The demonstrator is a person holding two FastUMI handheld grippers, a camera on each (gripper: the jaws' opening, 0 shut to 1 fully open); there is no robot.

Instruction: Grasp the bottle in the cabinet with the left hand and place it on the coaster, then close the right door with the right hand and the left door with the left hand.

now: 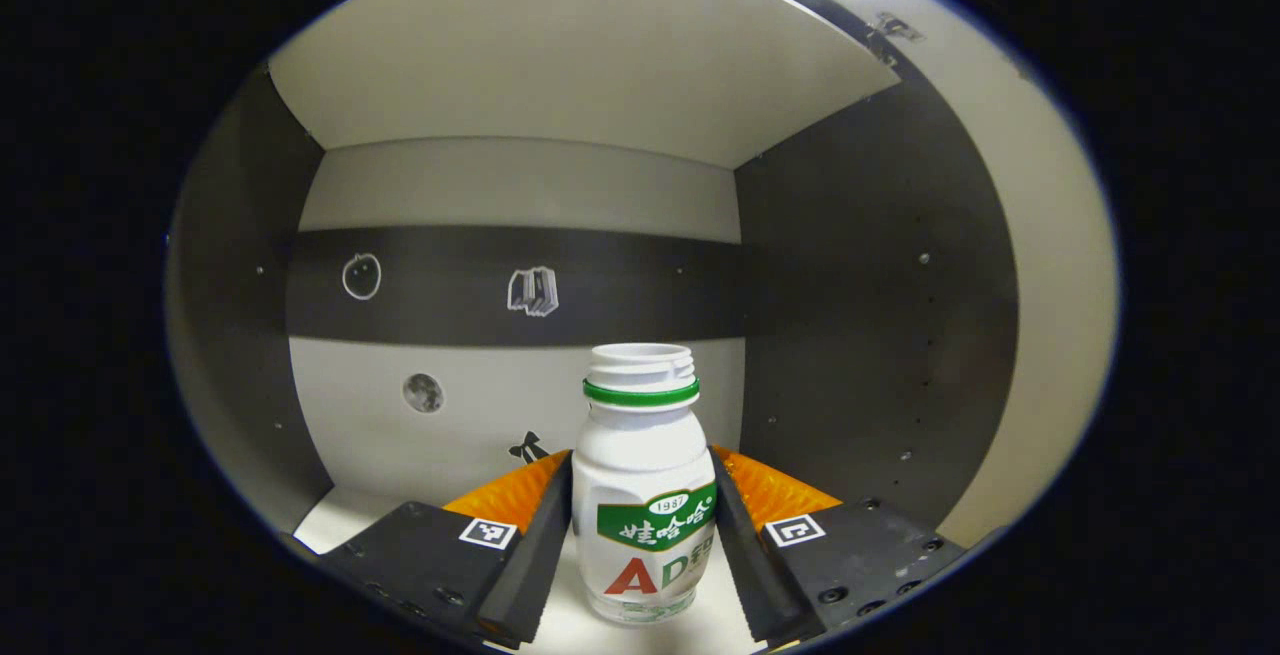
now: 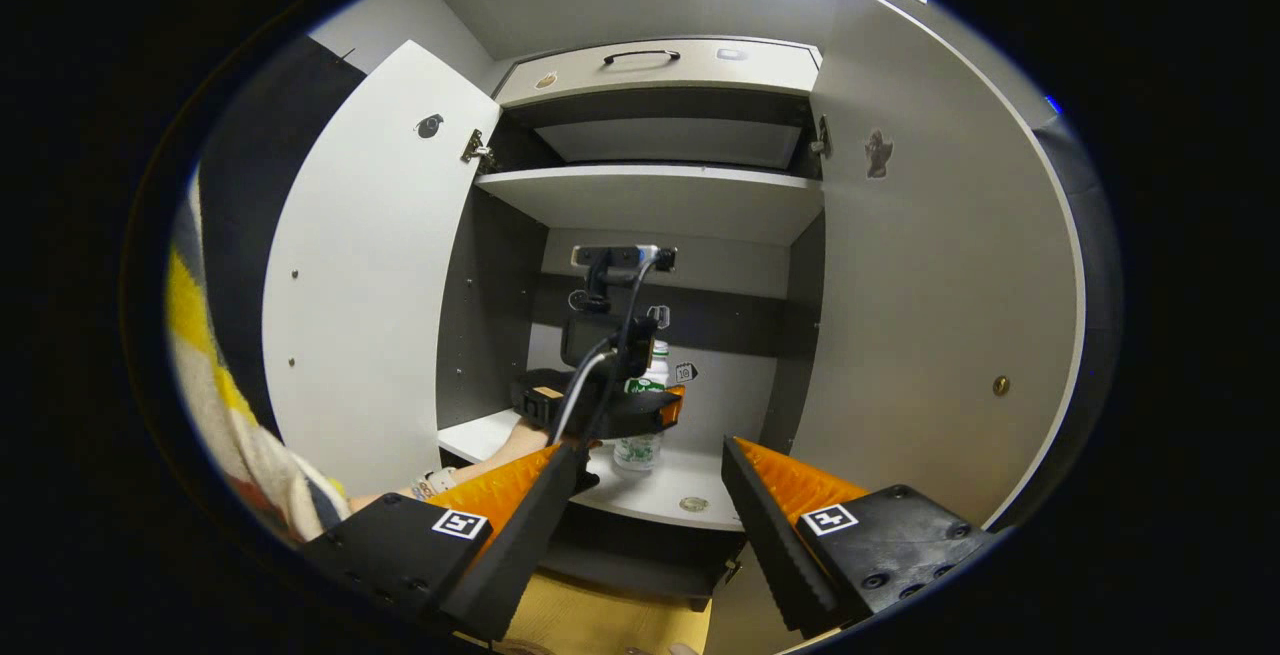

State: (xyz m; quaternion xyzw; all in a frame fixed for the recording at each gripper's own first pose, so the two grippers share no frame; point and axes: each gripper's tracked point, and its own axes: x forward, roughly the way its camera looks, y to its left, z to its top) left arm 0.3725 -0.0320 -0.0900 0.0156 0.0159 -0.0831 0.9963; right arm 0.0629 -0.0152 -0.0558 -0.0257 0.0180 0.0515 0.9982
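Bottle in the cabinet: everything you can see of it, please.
The bottle is small, white and plastic-looking, with a rounded body, a narrower threaded neck and a green ring below the open, capless mouth. A green band label wraps its middle, with large red and green letters under it. It stands upright on the pale cabinet shelf, near the right wall. The left claw brackets it, fingers close on both sides; whether they press on it cannot be told.

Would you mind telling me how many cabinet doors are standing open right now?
2: the left door swung open at left, the right door swung open at right.
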